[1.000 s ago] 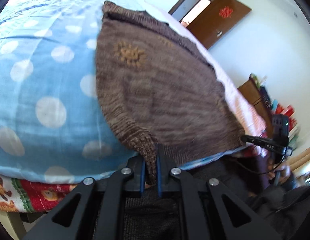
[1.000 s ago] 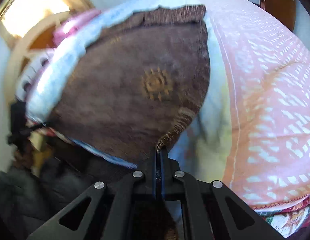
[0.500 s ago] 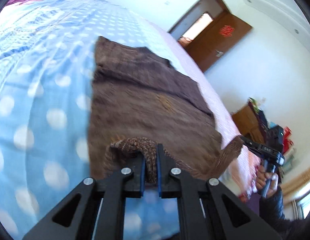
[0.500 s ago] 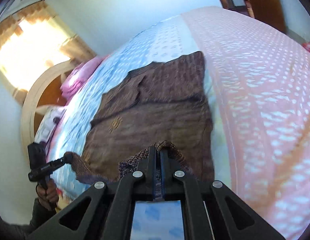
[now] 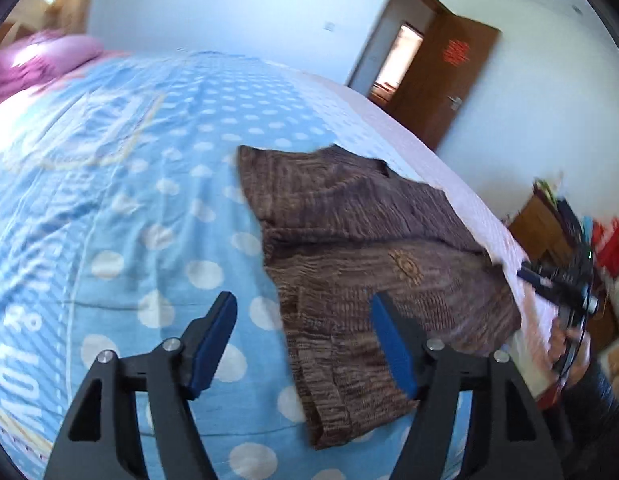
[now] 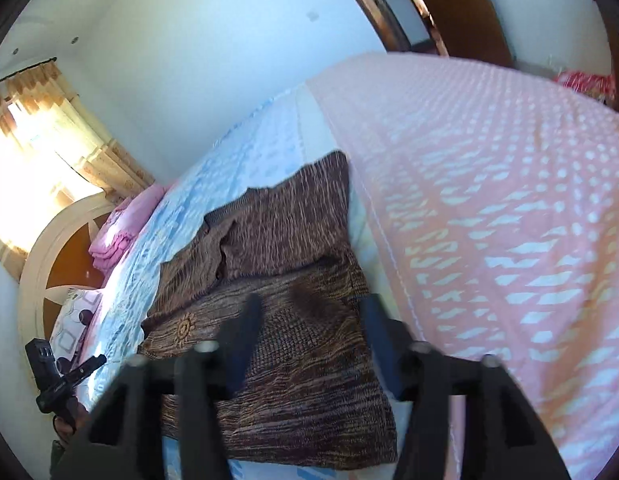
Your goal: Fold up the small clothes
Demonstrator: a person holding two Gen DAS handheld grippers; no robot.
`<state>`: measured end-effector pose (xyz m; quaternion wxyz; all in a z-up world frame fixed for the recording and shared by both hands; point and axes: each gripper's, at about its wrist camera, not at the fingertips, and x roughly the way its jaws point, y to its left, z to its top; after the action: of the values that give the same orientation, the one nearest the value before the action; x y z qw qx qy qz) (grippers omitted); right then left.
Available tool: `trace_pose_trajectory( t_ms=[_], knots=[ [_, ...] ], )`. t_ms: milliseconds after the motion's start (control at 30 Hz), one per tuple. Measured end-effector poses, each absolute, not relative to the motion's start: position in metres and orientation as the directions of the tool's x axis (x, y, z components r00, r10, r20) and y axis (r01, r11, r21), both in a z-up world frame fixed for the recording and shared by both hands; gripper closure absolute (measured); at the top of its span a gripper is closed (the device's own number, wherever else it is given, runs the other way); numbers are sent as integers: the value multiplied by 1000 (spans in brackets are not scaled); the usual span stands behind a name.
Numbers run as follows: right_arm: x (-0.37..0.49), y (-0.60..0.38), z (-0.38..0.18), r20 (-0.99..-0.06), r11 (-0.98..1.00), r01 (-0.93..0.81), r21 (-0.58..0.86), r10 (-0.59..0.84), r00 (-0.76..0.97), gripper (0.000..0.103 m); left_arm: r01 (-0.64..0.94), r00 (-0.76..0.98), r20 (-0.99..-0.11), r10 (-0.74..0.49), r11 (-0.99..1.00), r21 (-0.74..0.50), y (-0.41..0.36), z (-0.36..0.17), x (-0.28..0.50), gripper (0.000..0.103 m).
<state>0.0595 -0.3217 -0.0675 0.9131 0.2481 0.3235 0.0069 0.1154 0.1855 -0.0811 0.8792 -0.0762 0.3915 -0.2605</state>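
With its lower half laid up over the top, the sweater (image 5: 373, 264) is seen on the bed (image 5: 121, 208), both left gripper (image 5: 303, 340) and right gripper (image 6: 309, 340) spread above it, apparently freed for regripping.

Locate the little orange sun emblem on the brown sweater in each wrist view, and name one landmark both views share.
Left wrist: the sun emblem sits right of centre, just above the right finger's tip.
Right wrist: the sun emblem sits lower left, left of the left finger.
Shared landmark: the pink pillow at the head of the bed.
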Motion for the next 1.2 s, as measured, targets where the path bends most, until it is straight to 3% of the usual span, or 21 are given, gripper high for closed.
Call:
trace_pose_trajectory(
  t_ms=[167,300,400,600,800,900,1033,1200],
  knots=[
    [55,-304,-54,-602,927,131,352,117,790,45,451,542,-689,-480,859,-243,148,-99,134,30],
    [52,-296,-48,-607,946,114,302,99,788,45,446,507,-719,-476,859,-254,133,-116,142,32],
    [53,-293,-48,-617,955,108,277,91,781,45,432,499,-719,-484,858,-278,132,-124,137,40],
    [56,-294,-54,-630,948,117,297,103,770,45,461,511,-680,-525,835,-298,130,-121,132,40],
    [48,-301,-52,-626,944,131,302,93,774,45,462,492,-701,-517,837,-293,120,-129,146,40],
    [43,-305,-50,-627,945,142,296,80,775,45,443,481,-685,-547,826,-348,127,-129,147,41],
    [41,-312,-51,-625,940,161,301,67,778,45,399,468,-663,-584,809,-431,143,-133,148,67],
    [40,-315,-52,-629,941,171,292,54,776,45,347,445,-633,-634,773,-530,155,-138,156,67]
  ],
)
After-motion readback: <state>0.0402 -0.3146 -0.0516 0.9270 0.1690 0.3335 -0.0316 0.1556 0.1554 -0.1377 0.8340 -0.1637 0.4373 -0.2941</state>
